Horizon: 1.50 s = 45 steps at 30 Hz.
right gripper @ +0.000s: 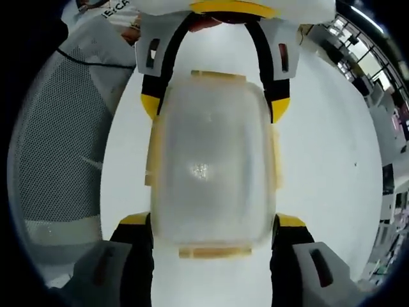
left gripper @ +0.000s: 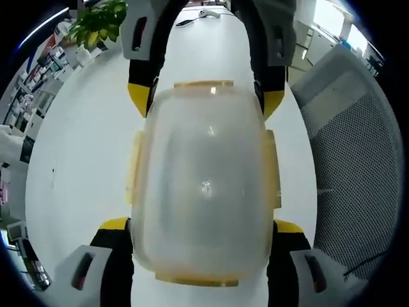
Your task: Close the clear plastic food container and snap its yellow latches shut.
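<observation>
Clear plastic food container at centre of the left gripper view, lid seated, resting on a white table. Left gripper rising from 6 o'clock, jaws spread wide along both flanks of the near end; contact with the walls not discernible. Right gripper entering from 12 o'clock, yellow tips beside the far corners. Yellow latches along all four edges, flared outward and seemingly unsnapped. Potted plant at 11 o'clock; mesh chair back at 3 o'clock.

Same container central in the right gripper view, right gripper straddling it wide from 6 o'clock, left gripper opposite at 12 o'clock. Latch at 6 o'clock lying flat on the table.

Likely hazards: uneven squeeze from one end sliding the box across the smooth tabletop; a jaw tip pressing beside a latch instead of on it, leaving it unsnapped; lid lifting at one corner if misseated.
</observation>
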Each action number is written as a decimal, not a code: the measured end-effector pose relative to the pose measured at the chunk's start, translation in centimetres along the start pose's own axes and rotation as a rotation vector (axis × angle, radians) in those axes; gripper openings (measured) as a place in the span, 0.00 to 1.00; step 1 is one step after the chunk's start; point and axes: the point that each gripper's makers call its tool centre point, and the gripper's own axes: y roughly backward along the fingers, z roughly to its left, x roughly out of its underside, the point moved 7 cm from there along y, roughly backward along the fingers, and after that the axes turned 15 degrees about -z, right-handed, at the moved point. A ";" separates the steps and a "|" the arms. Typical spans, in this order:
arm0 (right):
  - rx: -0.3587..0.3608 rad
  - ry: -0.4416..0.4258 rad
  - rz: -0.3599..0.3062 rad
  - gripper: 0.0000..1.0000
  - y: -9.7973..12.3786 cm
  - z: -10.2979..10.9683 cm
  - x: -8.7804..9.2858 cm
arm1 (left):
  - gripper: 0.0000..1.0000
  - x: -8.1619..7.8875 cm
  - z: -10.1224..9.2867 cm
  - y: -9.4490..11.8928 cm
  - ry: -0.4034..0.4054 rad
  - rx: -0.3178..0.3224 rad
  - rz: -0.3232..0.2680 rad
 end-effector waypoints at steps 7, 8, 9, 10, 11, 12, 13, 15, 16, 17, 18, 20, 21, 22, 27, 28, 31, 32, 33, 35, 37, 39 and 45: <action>-0.006 0.013 -0.013 0.72 -0.5 0.1 -1.3 | 0.85 1.2 -0.2 0.7 0.023 -0.010 0.004; -0.008 0.015 -0.013 0.72 -0.7 0.1 -1.5 | 0.85 1.3 -0.2 0.8 0.024 -0.010 0.005; -0.009 0.017 -0.013 0.72 -0.7 0.0 -1.6 | 0.85 1.5 -0.2 0.9 0.027 -0.012 0.007; -0.009 0.019 -0.012 0.72 -0.9 0.0 -1.8 | 0.85 1.6 -0.1 0.9 0.029 -0.012 0.008; -0.010 0.020 -0.012 0.72 -0.9 0.0 -1.9 | 0.85 1.7 -0.1 1.0 0.031 -0.013 0.011; -0.010 0.023 -0.012 0.72 -1.0 -0.1 -2.0 | 0.85 1.8 -0.1 1.1 0.032 -0.014 0.014; -0.010 0.023 -0.012 0.72 -1.0 -0.1 -2.1 | 0.85 1.9 -0.1 1.2 0.033 -0.015 0.016; -0.011 0.026 -0.011 0.72 -1.0 -0.1 -2.2 | 0.85 2.0 -0.1 1.3 0.035 -0.016 0.015; -0.011 0.026 -0.011 0.73 -1.1 -0.2 -2.3 | 0.85 2.2 0.0 1.3 0.037 -0.016 0.013; -0.012 0.026 -0.015 0.73 -1.1 -0.3 -2.3 | 0.85 2.2 0.0 1.4 0.038 -0.017 0.012; -0.012 0.025 -0.017 0.73 -1.2 -0.3 -2.4 | 0.85 2.3 0.1 1.4 0.039 -0.017 0.012; -0.011 0.023 -0.017 0.72 -1.3 -0.4 -2.7 | 0.85 2.5 0.2 1.6 0.040 -0.018 0.011; -0.010 0.023 -0.014 0.72 -1.4 -0.5 -2.8 | 0.85 2.6 0.2 1.7 0.040 -0.017 0.012; -0.009 0.022 -0.012 0.72 -1.5 -0.5 -2.9 | 0.85 2.7 0.4 1.7 0.038 -0.016 0.015; -0.003 0.018 0.008 0.73 -1.8 -1.0 -3.4 | 0.85 3.2 1.0 1.9 0.036 -0.009 0.016; -0.002 0.019 0.013 0.73 -1.9 -1.1 -3.5 | 0.85 3.2 1.0 1.9 0.037 -0.008 0.019; -0.001 0.018 0.014 0.73 -1.9 -1.4 -3.5 | 0.86 3.4 1.5 1.9 0.038 -0.004 0.021; -0.001 0.017 0.011 0.73 -1.9 -1.5 -3.5 | 0.86 3.5 1.6 1.9 0.039 -0.002 0.021; 0.000 0.015 0.008 0.73 -1.9 -1.6 -3.5 | 0.86 3.6 1.8 1.9 0.039 0.000 0.021; 0.004 0.009 0.002 0.73 -2.0 -1.9 -3.7 | 0.86 3.7 2.2 2.0 0.034 0.006 0.026; 0.007 0.004 -0.001 0.73 -2.1 -2.3 -3.7 | 0.86 3.8 2.6 2.0 0.030 0.010 0.029; 0.009 0.000 -0.004 0.73 -2.3 -2.8 -3.9 | 0.86 4.0 3.1 2.0 0.028 0.013 0.032; 0.014 -0.005 0.005 0.73 -2.5 -3.7 -4.1 | 0.86 4.3 4.2 2.0 0.026 0.019 0.029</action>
